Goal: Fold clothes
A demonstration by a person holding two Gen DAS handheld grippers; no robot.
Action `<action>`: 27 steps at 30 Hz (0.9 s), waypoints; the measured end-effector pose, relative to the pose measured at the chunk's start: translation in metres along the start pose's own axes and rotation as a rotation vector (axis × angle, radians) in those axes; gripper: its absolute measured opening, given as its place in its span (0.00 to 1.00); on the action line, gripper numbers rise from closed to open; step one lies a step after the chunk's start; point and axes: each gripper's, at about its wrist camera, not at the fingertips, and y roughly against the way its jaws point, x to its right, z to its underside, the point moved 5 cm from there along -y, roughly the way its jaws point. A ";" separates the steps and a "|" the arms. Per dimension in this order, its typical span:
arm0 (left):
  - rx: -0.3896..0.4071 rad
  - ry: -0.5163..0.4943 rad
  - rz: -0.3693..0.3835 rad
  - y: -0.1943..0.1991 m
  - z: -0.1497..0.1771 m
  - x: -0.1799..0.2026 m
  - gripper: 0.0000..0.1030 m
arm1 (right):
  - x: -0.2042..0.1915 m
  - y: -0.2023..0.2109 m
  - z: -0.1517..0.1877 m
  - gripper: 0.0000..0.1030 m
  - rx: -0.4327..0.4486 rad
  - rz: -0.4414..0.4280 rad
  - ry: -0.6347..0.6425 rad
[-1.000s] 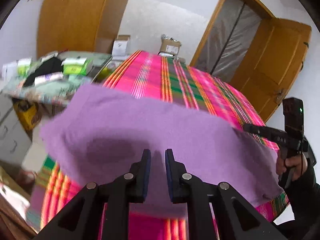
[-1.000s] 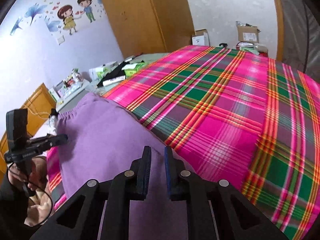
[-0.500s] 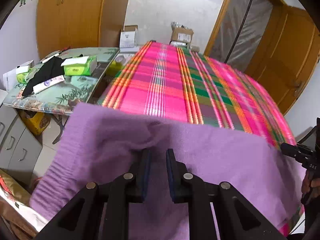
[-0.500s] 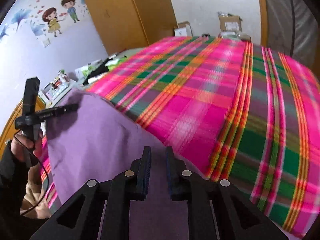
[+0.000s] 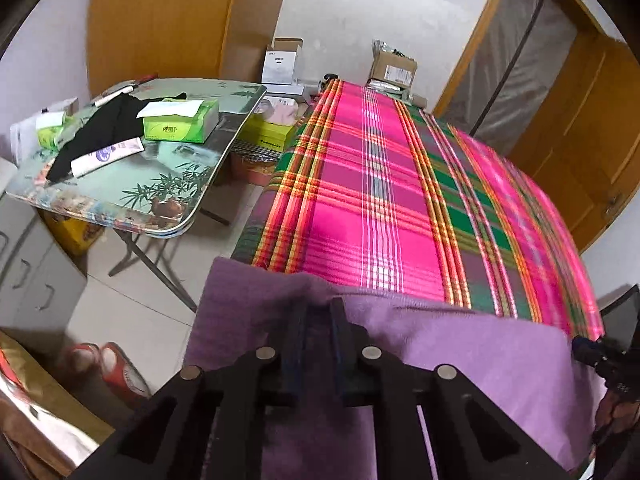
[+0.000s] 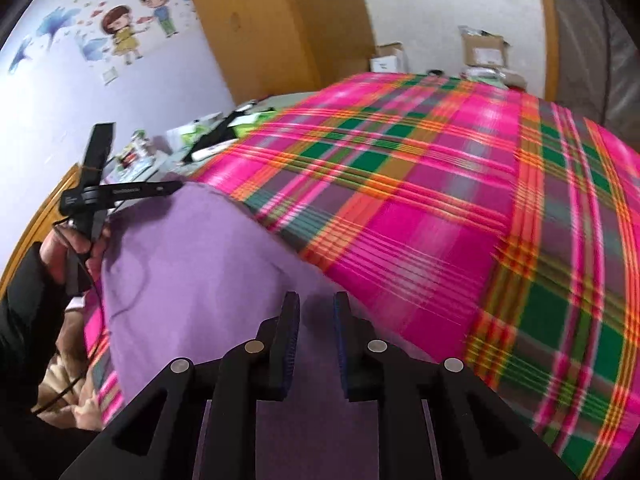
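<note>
A purple knit garment (image 5: 460, 352) lies across the near end of the bed with the pink and green plaid cover (image 5: 360, 200). My left gripper (image 5: 318, 304) has the garment's bunched far edge between its pads, and its jaws are closing on it. In the right wrist view the left gripper (image 6: 172, 188) holds the far corner of the garment (image 6: 192, 280). My right gripper (image 6: 316, 298) sits at the garment's near edge. Its jaws are opening, with purple cloth still lying in the gap. The right gripper (image 5: 580, 346) also shows at the garment's right end.
A folding table (image 5: 192, 184) left of the bed carries a green tissue box (image 5: 180, 122) and a black cloth (image 5: 104, 128). Cardboard boxes (image 5: 394, 66) stand at the bed's far end. A wooden door (image 5: 592, 140) is at the right. Red slippers (image 5: 108, 360) lie on the floor.
The left gripper has drawn the garment's edge back toward the near end of the bed, so more plaid cover shows. The right gripper has stayed put and its gap is slightly wider.
</note>
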 end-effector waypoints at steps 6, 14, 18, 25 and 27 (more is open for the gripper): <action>0.034 -0.013 -0.024 0.015 0.007 0.001 0.13 | 0.025 0.012 0.006 0.32 0.012 0.025 -0.033; 0.081 0.013 0.000 0.030 0.030 -0.013 0.13 | 0.039 0.004 0.018 0.25 -0.019 0.037 -0.035; 0.106 0.029 -0.019 0.045 0.036 -0.015 0.13 | 0.045 0.009 0.017 0.25 -0.010 0.068 -0.048; 0.149 0.028 0.005 0.079 0.067 -0.009 0.13 | 0.032 0.044 0.021 0.25 0.065 0.042 -0.032; 0.129 0.029 -0.005 0.076 0.078 -0.013 0.13 | 0.027 0.048 0.027 0.25 0.063 0.027 -0.019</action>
